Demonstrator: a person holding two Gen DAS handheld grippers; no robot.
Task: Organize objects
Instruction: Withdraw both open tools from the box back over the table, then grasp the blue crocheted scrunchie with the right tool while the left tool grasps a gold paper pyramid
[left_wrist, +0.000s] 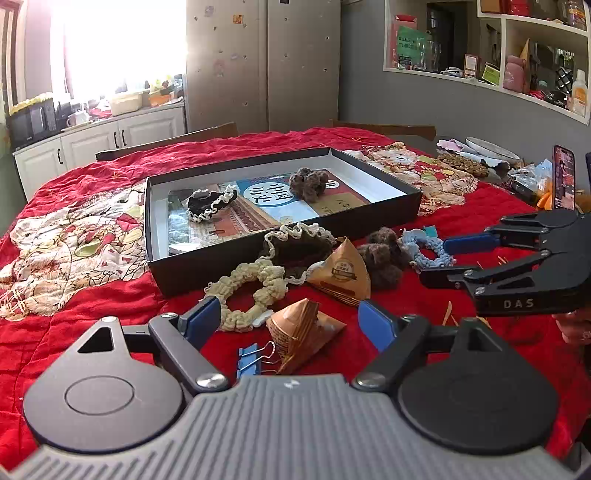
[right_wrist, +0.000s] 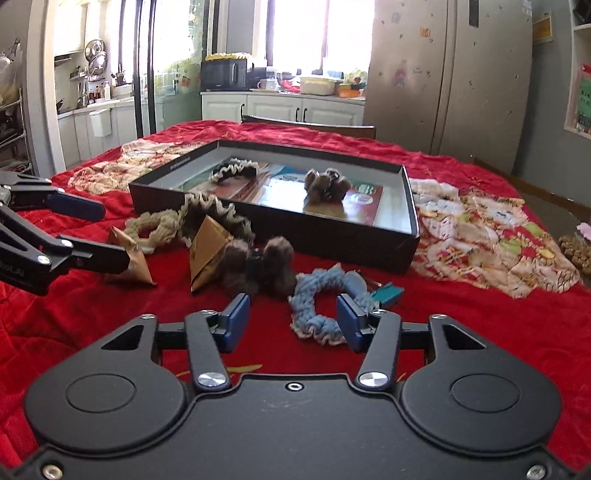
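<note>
A shallow black box (left_wrist: 258, 254) (right_wrist: 369, 243) on the red cloth holds a black frilled scrunchie (left_wrist: 210, 203) and a brown furry scrunchie (left_wrist: 308, 182). In front of it lie a cream scrunchie (left_wrist: 247, 291), a dark frilled scrunchie (left_wrist: 295, 247), a second brown furry scrunchie (left_wrist: 384, 258) (right_wrist: 258, 266), a blue scrunchie (left_wrist: 428, 249) (right_wrist: 325, 306) and two brown pyramid packets (left_wrist: 343, 273) (left_wrist: 303, 332). My left gripper (left_wrist: 291, 321) is open, over the near packet and the cream scrunchie. My right gripper (right_wrist: 291, 321) is open, its fingers astride the near part of the blue scrunchie.
A blue binder clip (left_wrist: 251, 360) lies by the left gripper's base. A teal clip (right_wrist: 388, 293) lies right of the blue scrunchie. A phone (left_wrist: 563, 177), a plate (left_wrist: 491, 147) and clutter stand at the table's far right. Chairs stand behind the table.
</note>
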